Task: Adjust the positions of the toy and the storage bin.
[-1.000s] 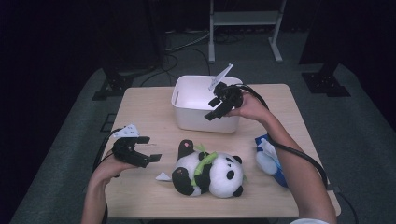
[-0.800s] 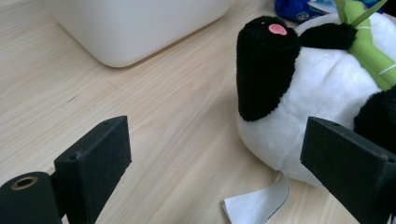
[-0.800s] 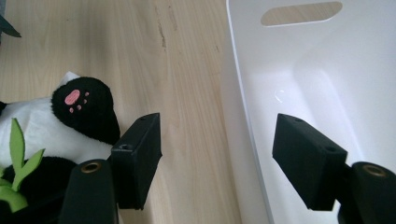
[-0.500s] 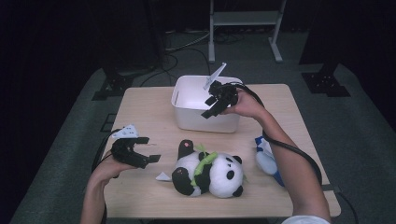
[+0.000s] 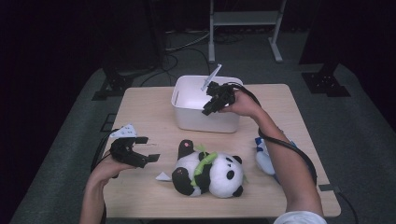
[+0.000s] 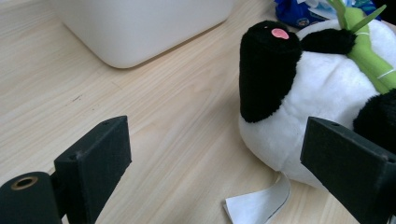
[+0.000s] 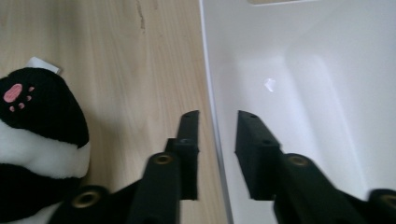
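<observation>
A white plastic bin [image 5: 187,114] stands at the back middle of the wooden table [image 5: 140,116]. My right gripper [image 5: 208,108] reaches down over the bin's near wall. In the right gripper view its jaws [image 7: 217,116] straddle that wall [image 7: 212,116], one outside and one inside. They have just been closing, and a thin gap still shows on each side. A plush panda [image 5: 210,172] holding green bamboo lies at the front middle. Left of it, low over the table, my left gripper [image 5: 148,150] is open. In its own view its jaws [image 6: 215,154] are spread wide, with the panda [image 6: 289,93] beside the right one.
A blue and white soft toy [image 5: 264,156] lies right of the panda, partly under the right forearm. A white fabric tag [image 5: 163,176] sticks out from the panda onto the table. A white stand [image 5: 243,18] and dark floor lie beyond the table's far edge.
My right gripper has shifted slightly left and down onto the bin's near wall, and its jaws have narrowed. The left gripper and the toys have stayed put.
</observation>
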Available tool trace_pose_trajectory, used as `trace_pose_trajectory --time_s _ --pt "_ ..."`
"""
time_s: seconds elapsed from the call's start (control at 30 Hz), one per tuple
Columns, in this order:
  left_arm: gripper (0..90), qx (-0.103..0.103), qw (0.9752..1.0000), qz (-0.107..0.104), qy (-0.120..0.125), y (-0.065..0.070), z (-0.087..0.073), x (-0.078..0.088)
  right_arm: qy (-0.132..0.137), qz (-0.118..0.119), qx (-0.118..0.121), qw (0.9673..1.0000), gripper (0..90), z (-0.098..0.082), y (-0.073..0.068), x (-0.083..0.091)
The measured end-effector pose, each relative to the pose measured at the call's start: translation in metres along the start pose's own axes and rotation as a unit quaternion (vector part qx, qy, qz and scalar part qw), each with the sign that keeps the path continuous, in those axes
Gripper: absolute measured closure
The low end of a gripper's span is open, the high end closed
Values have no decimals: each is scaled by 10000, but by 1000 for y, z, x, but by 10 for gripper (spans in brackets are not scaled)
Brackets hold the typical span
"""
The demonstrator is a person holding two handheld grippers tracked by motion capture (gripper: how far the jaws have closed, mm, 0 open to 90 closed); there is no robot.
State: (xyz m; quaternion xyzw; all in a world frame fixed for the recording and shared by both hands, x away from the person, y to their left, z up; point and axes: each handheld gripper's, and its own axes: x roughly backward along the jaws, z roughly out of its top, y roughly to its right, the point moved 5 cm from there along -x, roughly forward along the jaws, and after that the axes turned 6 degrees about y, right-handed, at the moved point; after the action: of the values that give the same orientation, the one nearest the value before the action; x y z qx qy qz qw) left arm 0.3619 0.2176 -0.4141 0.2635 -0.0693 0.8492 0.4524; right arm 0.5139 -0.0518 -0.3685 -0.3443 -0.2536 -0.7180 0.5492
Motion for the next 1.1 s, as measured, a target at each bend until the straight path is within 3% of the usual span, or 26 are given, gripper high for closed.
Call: trace_pose_trajectory --time_s 0.17,0.47,1.1 --pt "74 14 10000 -11 31 0 1 -1 -33 -35 -22 10000 835 -2 -1 -1" --pt "74 7 10000 16 29 -1 0 2 -79 114 85 9999 841 -7 -8 3" --pt "74 146 9994 268 -168 -12 -20 0 26 308 151 9994 838 -23 -35 13"
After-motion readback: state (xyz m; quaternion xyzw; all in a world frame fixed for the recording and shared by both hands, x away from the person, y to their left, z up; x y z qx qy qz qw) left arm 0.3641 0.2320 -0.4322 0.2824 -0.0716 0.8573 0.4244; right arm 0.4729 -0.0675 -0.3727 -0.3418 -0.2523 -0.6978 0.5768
